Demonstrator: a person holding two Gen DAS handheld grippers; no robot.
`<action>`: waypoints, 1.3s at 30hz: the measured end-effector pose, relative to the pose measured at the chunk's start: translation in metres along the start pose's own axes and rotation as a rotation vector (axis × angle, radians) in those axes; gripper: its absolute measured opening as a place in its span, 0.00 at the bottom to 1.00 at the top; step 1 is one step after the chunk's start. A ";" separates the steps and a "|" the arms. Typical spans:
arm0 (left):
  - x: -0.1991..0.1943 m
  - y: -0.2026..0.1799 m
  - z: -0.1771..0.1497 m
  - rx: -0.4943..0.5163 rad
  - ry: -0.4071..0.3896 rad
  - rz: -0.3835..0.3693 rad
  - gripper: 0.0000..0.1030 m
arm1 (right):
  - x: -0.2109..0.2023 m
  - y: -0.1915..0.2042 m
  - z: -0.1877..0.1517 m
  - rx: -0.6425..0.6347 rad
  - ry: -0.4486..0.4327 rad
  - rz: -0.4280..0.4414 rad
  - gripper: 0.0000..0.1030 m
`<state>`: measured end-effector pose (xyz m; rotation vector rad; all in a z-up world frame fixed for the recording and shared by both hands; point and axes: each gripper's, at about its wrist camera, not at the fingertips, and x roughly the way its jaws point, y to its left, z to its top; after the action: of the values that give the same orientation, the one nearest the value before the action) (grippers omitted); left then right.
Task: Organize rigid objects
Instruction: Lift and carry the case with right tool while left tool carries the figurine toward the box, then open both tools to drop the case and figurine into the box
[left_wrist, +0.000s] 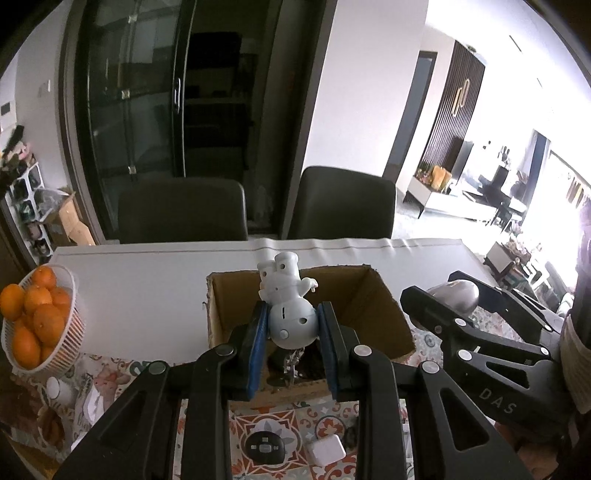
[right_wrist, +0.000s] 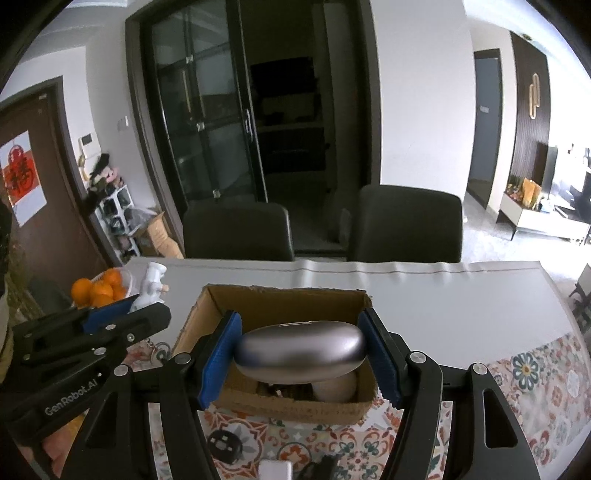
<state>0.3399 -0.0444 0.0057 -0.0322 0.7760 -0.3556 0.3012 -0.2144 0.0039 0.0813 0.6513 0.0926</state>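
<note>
My left gripper has its fingers clamped on a white toy figure, my right gripper on a silver oval case; both hang above the cardboard box at centre frame, oranges at far left.

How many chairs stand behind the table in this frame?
2. Left chair and right chair stand side by side at the table's far edge; others may lie outside view.

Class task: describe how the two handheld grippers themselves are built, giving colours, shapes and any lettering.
Left gripper and right gripper match: matte black angular linkage arms with silver round rivets, and ribbed blue finger pads. White lettering reads "DAS" on the right one, "GenRobot.AI" on the left.
</note>
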 end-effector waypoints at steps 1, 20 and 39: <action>0.003 -0.002 0.002 0.001 0.006 0.004 0.27 | 0.005 -0.001 0.001 0.000 0.011 -0.001 0.65; 0.079 0.008 0.016 -0.011 0.239 0.057 0.27 | 0.087 -0.002 0.015 -0.083 0.266 -0.049 0.65; 0.066 0.009 0.002 -0.010 0.236 0.087 0.37 | 0.073 -0.008 0.009 -0.071 0.228 -0.100 0.67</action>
<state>0.3869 -0.0577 -0.0390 0.0346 1.0093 -0.2752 0.3647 -0.2149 -0.0334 -0.0313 0.8782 0.0281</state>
